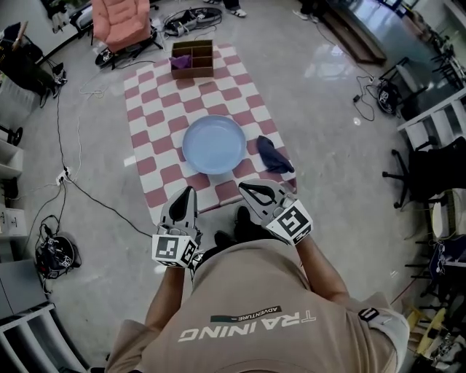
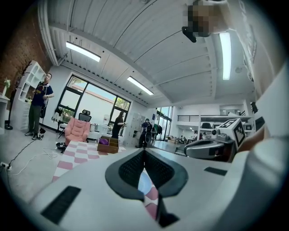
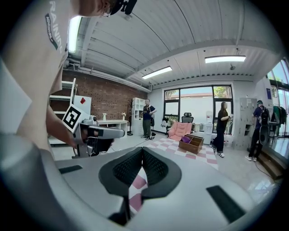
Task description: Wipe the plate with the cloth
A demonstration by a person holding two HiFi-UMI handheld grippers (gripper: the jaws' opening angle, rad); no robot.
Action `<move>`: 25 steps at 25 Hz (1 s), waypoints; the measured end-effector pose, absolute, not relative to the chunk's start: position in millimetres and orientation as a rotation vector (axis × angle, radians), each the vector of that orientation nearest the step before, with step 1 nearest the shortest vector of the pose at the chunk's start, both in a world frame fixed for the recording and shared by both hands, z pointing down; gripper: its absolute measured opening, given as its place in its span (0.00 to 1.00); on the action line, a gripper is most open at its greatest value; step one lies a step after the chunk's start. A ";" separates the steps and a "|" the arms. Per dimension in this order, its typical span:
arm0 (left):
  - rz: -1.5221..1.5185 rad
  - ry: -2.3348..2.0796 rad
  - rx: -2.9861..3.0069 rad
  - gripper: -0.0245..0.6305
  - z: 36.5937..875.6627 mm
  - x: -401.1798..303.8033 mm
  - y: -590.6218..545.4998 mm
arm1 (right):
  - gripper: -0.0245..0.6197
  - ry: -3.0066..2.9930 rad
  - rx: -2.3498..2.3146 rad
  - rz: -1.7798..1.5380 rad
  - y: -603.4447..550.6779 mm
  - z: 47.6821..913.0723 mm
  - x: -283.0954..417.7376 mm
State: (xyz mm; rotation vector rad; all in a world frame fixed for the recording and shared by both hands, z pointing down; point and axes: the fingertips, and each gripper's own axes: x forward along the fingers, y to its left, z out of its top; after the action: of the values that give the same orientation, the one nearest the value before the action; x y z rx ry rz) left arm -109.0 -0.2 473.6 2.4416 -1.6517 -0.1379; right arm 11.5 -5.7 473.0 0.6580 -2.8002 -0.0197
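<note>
Head view: left gripper (image 1: 189,192) and right gripper (image 1: 249,190) are hovering shut and empty, navy cloth (image 1: 274,155) lying just beyond the right fingertips beside the blue plate (image 1: 214,144), so opening early looks wise.

Glossy grey floor (image 1: 328,109) fills the head view; a pink armchair (image 1: 122,22) stands at upper left. In the right gripper view: brick wall (image 3: 108,94) left of centre, tall windows (image 3: 198,106) centre, ceiling strip lights (image 3: 225,59) above.

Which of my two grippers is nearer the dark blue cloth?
The right gripper: the dark blue cloth lies right of the round light blue plate, just ahead of it.
</note>
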 end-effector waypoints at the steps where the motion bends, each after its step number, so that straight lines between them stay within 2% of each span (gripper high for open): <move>1: -0.138 -1.656 2.439 0.06 473.5 -110.8 -4.8 | 0.06 -2.803 0.656 -0.021 -10.4 472.5 9.8; 25: -0.025 -1.844 2.349 0.06 456.4 -97.4 -152.4 | 0.06 -2.915 0.518 0.043 -183.6 482.9 23.6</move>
State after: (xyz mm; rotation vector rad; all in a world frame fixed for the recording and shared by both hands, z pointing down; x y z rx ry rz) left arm -97.4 -152.4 456.4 2.3489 -1.8437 -0.0253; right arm 23.6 -183.6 482.9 0.5177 -2.9152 0.0425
